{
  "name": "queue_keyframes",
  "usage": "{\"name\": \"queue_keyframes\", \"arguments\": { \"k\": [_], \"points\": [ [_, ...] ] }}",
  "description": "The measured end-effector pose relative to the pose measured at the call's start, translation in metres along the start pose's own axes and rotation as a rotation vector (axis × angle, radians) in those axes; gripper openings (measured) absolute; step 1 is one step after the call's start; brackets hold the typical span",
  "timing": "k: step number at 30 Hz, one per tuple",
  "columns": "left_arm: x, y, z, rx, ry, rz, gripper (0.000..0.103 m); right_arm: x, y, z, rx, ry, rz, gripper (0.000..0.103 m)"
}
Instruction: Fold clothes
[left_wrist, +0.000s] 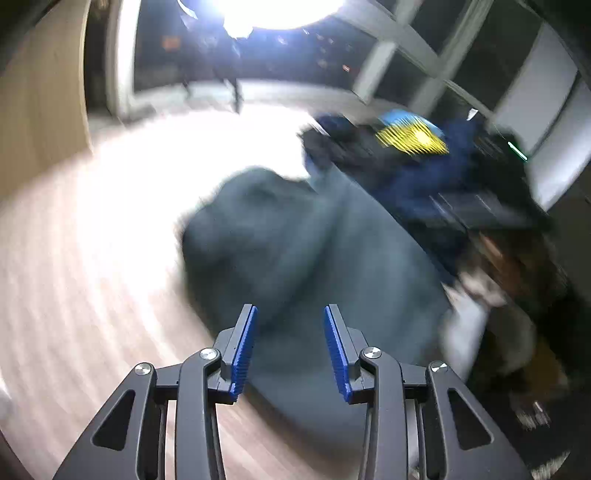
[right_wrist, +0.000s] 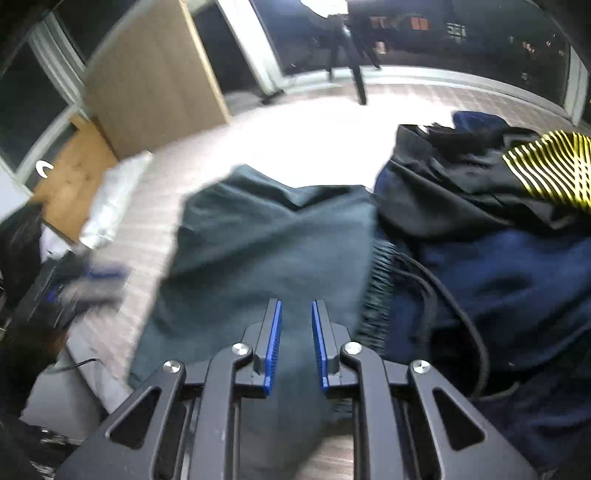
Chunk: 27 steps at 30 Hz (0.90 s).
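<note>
Both views were motion-blurred. Landmark used: the dark teal garment (right_wrist: 266, 240), seen spread in a loose heap on the pale wood-look floor (right_wrist: 317, 140).

Far left of the garment in the right wrist view, a light wooden cabinet (right_wrist: 155, 70) and a lower wooden board (right_wrist: 70, 181) were seen, with a white crumpled item (right_wrist: 114, 195) just beside the board. Nearer on that side, a blurred dark object with blue parts (right_wrist: 85, 284) was noted, probably the left gripper; this could not be confirmed.

The left gripper (left_wrist: 291, 350) was seen held over the near part of the teal garment (left_wrist: 295, 243), its blue-padded fingers (left_wrist: 243, 354) parted with cloth visible in the wide gap; nothing was pinched. Contact with the cloth could not be told.

The right gripper (right_wrist: 296, 343) was seen at the garment's near edge. Its blue pads (right_wrist: 274, 343) were set close together but with a narrow gap, and teal cloth appeared between and below them. Whether the cloth was actually pinched could not be told.

Right of the garment, touching its edge, a pile of dark clothes (right_wrist: 480, 258) was seen: a black piece (right_wrist: 443, 184), a navy piece (right_wrist: 517, 280) with a black cord (right_wrist: 461, 306), and a yellow-striped patch (right_wrist: 554, 170) on top. In the left wrist view the same pile (left_wrist: 424, 166) was seen beyond the garment to the right.

Behind the garment, dark windows (right_wrist: 424, 33) were seen.
</note>
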<state>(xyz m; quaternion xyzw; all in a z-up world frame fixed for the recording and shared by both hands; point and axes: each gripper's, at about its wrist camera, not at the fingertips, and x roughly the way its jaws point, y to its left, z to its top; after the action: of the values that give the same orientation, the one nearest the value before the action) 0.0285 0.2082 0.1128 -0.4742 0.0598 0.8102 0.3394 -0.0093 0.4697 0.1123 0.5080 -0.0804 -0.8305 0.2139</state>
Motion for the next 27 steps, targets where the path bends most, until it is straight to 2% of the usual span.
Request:
{"name": "queue_keyframes", "arguments": {
  "k": [2,3,4,5,7,9,10,11,15,18,19,20,22,24,27],
  "points": [
    [0.013,0.012,0.033,0.047,-0.025,0.073,0.039,0.001,0.004,-0.005,0.004,0.01,0.04,0.017],
    [0.02,0.018,0.05,0.07,-0.037,0.11,0.04,0.006,0.006,-0.011,-0.006,0.023,0.027,0.017],
    [0.03,0.024,0.065,0.09,-0.034,0.131,0.046,0.008,0.009,-0.018,-0.022,0.036,0.008,0.017],
    [0.045,0.032,0.076,0.096,0.004,0.108,0.051,0.01,0.01,-0.024,-0.031,0.049,-0.004,0.017],
    [0.072,0.04,0.092,0.094,0.086,0.045,0.052,0.014,0.006,-0.032,-0.012,0.067,0.006,0.017],
    [0.089,0.039,0.096,0.118,0.136,0.011,0.046,0.016,0.002,-0.041,0.004,0.078,0.008,0.017],
    [0.093,0.038,0.097,0.128,0.146,0.004,0.011,0.013,0.002,-0.046,0.002,0.08,-0.006,0.017],
    [0.089,0.04,0.099,0.123,0.137,0.011,0.004,0.014,0.001,-0.047,-0.002,0.085,-0.022,0.017],
    [0.077,0.049,0.108,0.104,0.101,0.039,0.0,0.012,-0.013,-0.063,0.019,0.064,-0.029,0.017],
    [0.068,0.055,0.115,0.089,0.074,0.06,0.0,0.007,-0.015,-0.066,0.015,0.073,-0.024,0.017],
    [0.065,0.057,0.117,0.084,0.065,0.067,0.005,0.004,-0.015,-0.063,0.016,0.078,-0.018,0.017],
    [0.062,0.059,0.119,0.079,0.056,0.074,0.017,-0.001,-0.016,-0.06,0.026,0.08,-0.006,0.017],
    [0.056,0.063,0.124,0.069,0.038,0.087,0.031,-0.013,-0.017,-0.051,0.038,0.055,0.021,0.017],
    [0.054,0.062,0.125,0.057,0.04,0.085,0.031,-0.029,-0.018,-0.038,0.047,0.001,0.064,0.017],
    [0.044,0.065,0.097,0.022,0.067,0.073,0.033,-0.032,-0.014,-0.029,0.02,-0.012,0.085,0.018]
  ]
}}
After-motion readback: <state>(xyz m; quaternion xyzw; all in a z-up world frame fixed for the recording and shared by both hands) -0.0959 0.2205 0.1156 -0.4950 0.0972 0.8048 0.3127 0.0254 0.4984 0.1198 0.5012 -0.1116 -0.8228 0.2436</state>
